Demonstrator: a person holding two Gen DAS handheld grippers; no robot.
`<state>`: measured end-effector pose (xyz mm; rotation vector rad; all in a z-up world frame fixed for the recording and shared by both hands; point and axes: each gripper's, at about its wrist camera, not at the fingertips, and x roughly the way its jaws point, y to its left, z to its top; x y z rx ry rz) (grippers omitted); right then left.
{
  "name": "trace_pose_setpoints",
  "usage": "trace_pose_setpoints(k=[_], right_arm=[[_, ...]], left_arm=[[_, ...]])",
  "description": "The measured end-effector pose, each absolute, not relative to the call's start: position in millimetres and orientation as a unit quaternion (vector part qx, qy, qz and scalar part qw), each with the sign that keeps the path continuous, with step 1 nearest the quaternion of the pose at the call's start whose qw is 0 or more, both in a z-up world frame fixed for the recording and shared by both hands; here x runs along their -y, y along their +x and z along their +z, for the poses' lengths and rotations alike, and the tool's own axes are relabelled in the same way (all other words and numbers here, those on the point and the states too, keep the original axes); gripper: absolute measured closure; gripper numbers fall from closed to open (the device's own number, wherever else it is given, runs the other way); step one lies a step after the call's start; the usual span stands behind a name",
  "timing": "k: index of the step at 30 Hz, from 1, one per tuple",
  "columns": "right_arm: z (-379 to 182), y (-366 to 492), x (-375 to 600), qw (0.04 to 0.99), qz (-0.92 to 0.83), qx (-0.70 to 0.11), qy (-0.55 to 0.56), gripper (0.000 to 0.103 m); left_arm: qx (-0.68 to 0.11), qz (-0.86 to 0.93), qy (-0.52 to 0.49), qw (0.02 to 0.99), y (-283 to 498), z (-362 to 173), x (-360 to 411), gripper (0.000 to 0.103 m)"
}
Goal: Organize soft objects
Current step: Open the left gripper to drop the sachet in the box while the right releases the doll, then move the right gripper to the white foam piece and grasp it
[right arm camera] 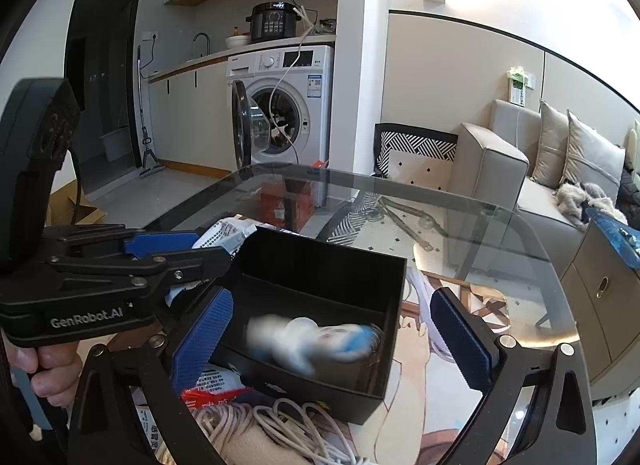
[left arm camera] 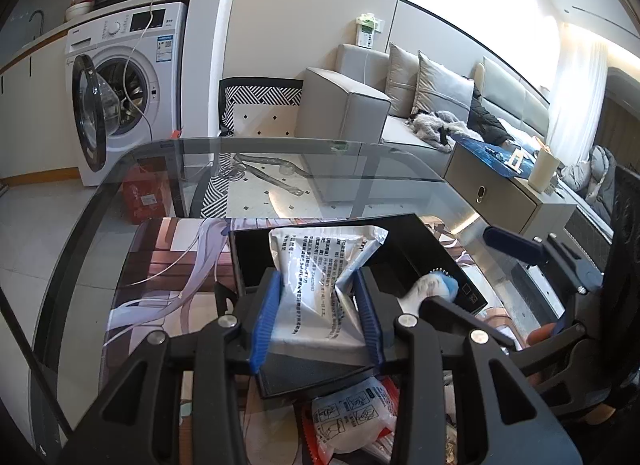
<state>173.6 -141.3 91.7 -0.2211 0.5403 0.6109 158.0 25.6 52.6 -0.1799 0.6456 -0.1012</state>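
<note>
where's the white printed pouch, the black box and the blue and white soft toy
white printed plastic pouch (left arm camera: 310, 285), left wrist view, its middle
black rectangular box (right arm camera: 320, 261), right wrist view, inner back wall
blue and white soft toy (right arm camera: 308, 339), right wrist view, its body

That white-and-blue soft thing (right arm camera: 316, 339) in the black box (right arm camera: 320, 265) is smeared with blur, so its shape can't be read, and in the left view an arm of the left gripper (left arm camera: 316, 317) hides part of it. The print on the white pouch (left arm camera: 316, 285) is too small to make out. A second packet (left arm camera: 352, 417) runs under the gripper body toward the bottom edge. The coiled white cord (right arm camera: 288, 425) is cut off by the lower edge, and the right gripper (right arm camera: 340, 345) loses its base there too.
</note>
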Motion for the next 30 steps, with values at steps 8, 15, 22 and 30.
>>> trace_pose_setpoints(k=[8, 15, 22, 30], right_arm=[[95.9, 157.2, 161.4, 0.917, 0.287, -0.261, -0.095, 0.001], [97.6, 139.1, 189.2, 0.921, 0.277, -0.263, -0.076, 0.001], [91.0, 123.0, 210.6, 0.921, 0.268, -0.275, -0.06, 0.001], [85.7, 100.2, 215.8, 0.919, 0.272, -0.28, -0.063, 0.001]], left_arm=[[-0.315, -0.051, -0.078, 0.944, 151.2, 53.2, -24.6, 0.034], [-0.281, -0.048, -0.075, 0.956, 125.7, 61.5, -29.7, 0.0], [-0.279, -0.042, -0.068, 0.957, 100.3, 61.7, -31.9, 0.0], [-0.284, -0.039, -0.067, 0.956, 73.7, 52.6, -34.1, 0.0]])
